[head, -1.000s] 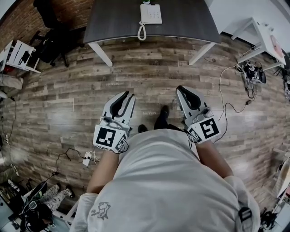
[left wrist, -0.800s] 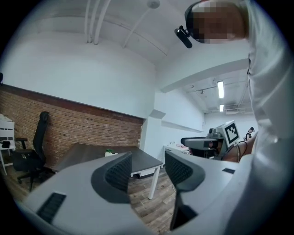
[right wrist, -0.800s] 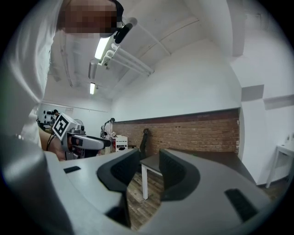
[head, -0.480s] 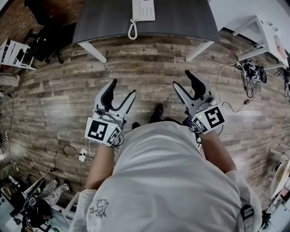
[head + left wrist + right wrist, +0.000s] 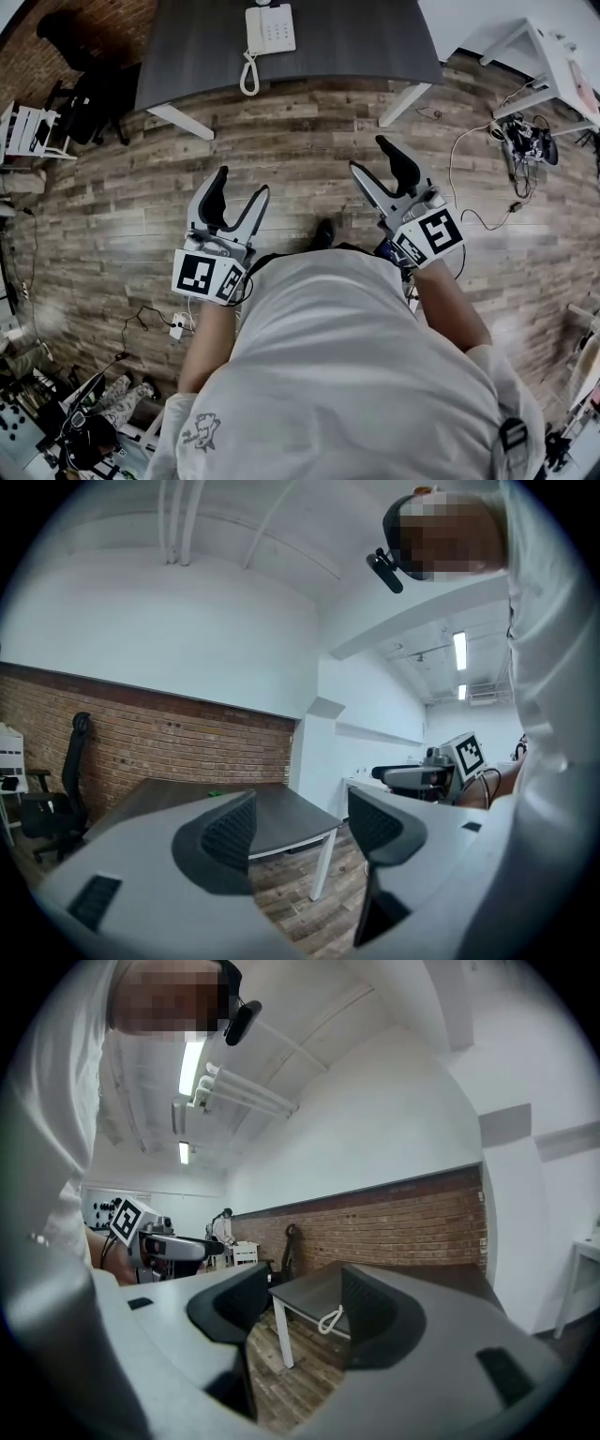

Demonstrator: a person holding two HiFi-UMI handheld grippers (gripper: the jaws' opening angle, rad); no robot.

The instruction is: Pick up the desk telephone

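Telephone (image 5: 270, 28) placement decides the coming move. The white set sits on the dark desk (image 5: 356, 37) at the top of the head view, close to the desk's near edge. Its long axis runs roughly 12 to 6, and its coiled cord (image 5: 248, 75) loops over that edge.

From the left gripper (image 5: 239, 187) the phone lies at about 12 o'clock, from the right gripper (image 5: 373, 157) at about 11. Both are well apart from it, with bare wood-plank floor (image 5: 309, 131) between. Neither looks clearly nearer, though the left one lines up more squarely with the phone.

The left gripper is released, its jaws spread with only the desk corner and floor seen through the gap. The right gripper's jaws are opening and nothing is between them; its own view shows the cord loop hanging at the desk edge far ahead.

My reading is that the approach is only beginning, and the person must walk toward 12 o'clock before either gripper can reach.

A brick wall (image 5: 169, 742) backs the desk, with a dark office chair (image 5: 56, 789) at about 10 o'clock. A white side table (image 5: 544, 56) and loose cables (image 5: 520, 141) lie at about 2 o'clock.
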